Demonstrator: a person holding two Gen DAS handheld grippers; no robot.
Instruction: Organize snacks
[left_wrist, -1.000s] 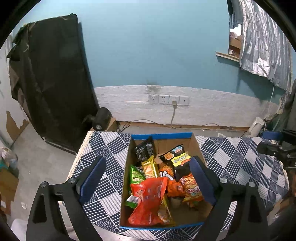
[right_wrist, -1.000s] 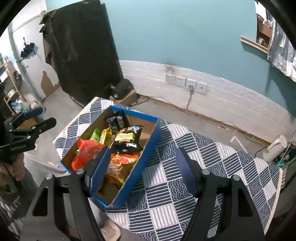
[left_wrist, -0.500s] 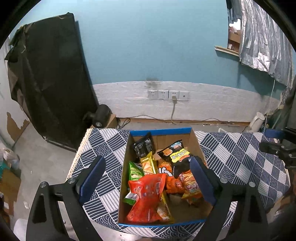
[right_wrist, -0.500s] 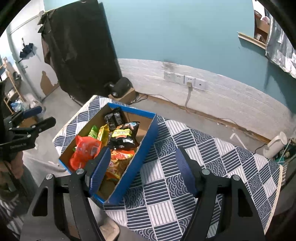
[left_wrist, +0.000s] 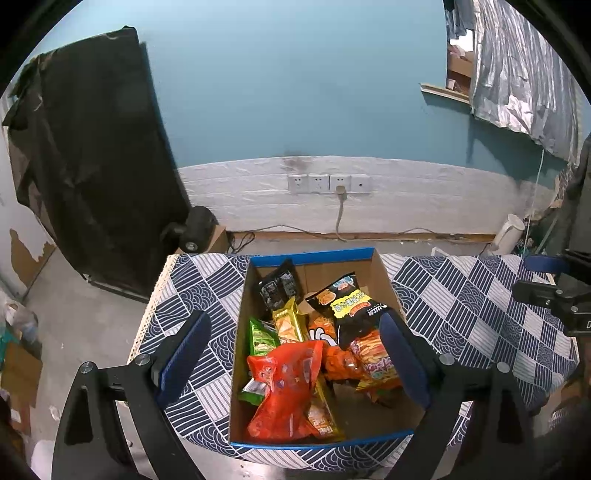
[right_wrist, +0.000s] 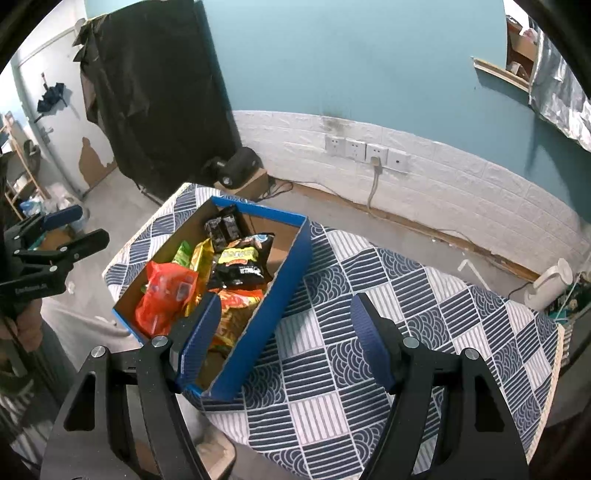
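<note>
Snack packets lie heaped in the box; both our grippers are spread wide and hold nothing.

We see the crinkly foil snack packets (left_wrist: 295, 354), red, orange, green, yellow and black, jumbled inside the blue-rimmed cardboard box (left_wrist: 314, 254) on the blue-and-white patterned table (right_wrist: 369, 332). None lies on the cloth. Our left gripper (left_wrist: 295, 354) hovers over the box, our right gripper (right_wrist: 284, 339) beside it. This fits snacks gathered, or awaiting sorting.

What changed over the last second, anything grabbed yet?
Nothing grabbed. Both cameras shifted slightly: the box sits a little lower in the left wrist view and a little further left in the right. The left gripper and right gripper stayed open and empty; the snacks, red bag included, lie as before.
</note>
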